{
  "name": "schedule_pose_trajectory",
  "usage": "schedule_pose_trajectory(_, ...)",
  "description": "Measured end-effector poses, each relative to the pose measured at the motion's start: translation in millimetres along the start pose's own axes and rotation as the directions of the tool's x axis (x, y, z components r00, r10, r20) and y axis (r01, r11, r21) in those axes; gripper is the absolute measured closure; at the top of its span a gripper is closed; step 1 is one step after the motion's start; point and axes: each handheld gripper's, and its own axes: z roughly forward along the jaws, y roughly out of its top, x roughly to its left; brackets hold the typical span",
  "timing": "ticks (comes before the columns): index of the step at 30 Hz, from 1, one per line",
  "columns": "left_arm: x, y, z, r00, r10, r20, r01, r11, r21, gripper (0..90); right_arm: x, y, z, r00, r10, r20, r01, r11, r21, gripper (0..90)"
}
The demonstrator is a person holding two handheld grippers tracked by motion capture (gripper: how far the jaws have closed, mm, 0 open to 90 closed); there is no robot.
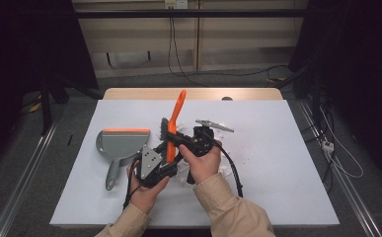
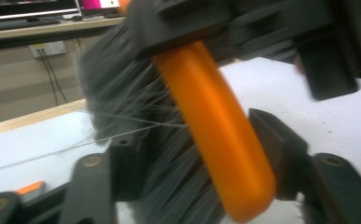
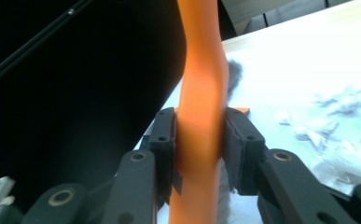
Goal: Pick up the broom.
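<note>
Dark curtains and a grey floor with trailing cables surround a white-covered counter point(image 1: 277, 187) with a wooden far edge. Above its middle, an orange-handled hand brush with dark bristles point(image 1: 174, 123) is held upright between the two tongs, its handle tip pointing away from the person. The right tongs point(image 1: 178, 140) are seen clamped on the orange handle; in the right gripper view the handle point(image 3: 201, 121) is pressed from both sides by the black pads point(image 3: 166, 140), with no gap showing. The left tongs point(image 1: 166, 159) are placed just below and to the left of the right tongs. In the left gripper view their jaws stand partly apart around the brush's rounded orange lower end point(image 2: 225, 154) and its bristles point(image 2: 122, 93); a gap is visible at the right pad point(image 2: 274, 140), so no grip is made there. A grey plastic dustpan with an orange front strip point(image 1: 122, 145) is laid flat on the counter just to the left of the left tongs. Scraps of white crumpled paper point(image 3: 336, 135) are scattered on the counter just to the right of the right tongs.
</note>
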Motion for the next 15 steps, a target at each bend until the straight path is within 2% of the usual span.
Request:
schedule_pose_trajectory(2,1.3,0.4,-0.6,1.0000,0.004,-0.001,-0.004,1.0000,0.000,37.8,-1.5,1.4,-0.8,0.9999,-0.011,0.001,0.011,1.000,-0.005,69.5)
schedule_pose_trajectory(3,1.8,0.7,-1.0,1.0000,-0.007,0.005,0.007,1.0000,-0.006,36.4,-3.2,2.3,-1.3,1.0000,0.001,-0.009,-0.001,1.000,-0.005,69.6)
schedule_pose_trajectory(4,2.7,1.1,-1.8,0.9996,-0.022,0.017,0.022,0.9997,-0.004,35.6,-4.1,3.3,-2.6,1.0000,-0.008,-0.005,0.008,1.000,-0.017,69.7)
schedule_pose_trajectory(5,3.3,1.2,-2.8,0.9986,-0.046,0.027,0.046,0.9989,-0.004,35.3,-4.1,4.8,-4.5,0.9993,-0.038,0.004,0.038,0.999,-0.029,69.7)
schedule_pose_trajectory(7,5.5,1.7,-3.8,0.9956,-0.085,0.040,0.085,0.9964,0.006,29.4,-5.8,8.5,-8.7,0.9980,-0.063,0.009,0.063,0.997,-0.052,69.7)
schedule_pose_trajectory(9,7.8,2.3,-4.4,0.9934,-0.098,0.061,0.097,0.9952,0.014,24.6,-10.1,12.7,-12.5,0.9975,-0.071,0.006,0.071,0.996,-0.047,69.8)
schedule_pose_trajectory(12,9.6,3.5,-6.5,0.9922,-0.097,0.079,0.097,0.9953,0.005,23.2,-18.0,19.0,-20.3,0.9863,-0.153,0.060,0.156,0.987,-0.035,69.8)
schedule_pose_trajectory(13,11.2,4.0,-7.2,0.9914,-0.098,0.087,0.098,0.9952,0.004,22.2,-21.7,21.0,-23.3,0.9838,-0.165,0.071,0.167,0.985,-0.029,69.7)
schedule_pose_trajectory(15,13.9,5.1,-8.5,0.9896,-0.111,0.092,0.111,0.9938,0.005,19.7,-30.7,25.1,-30.6,0.9838,-0.164,0.071,0.166,0.986,-0.020,69.8)
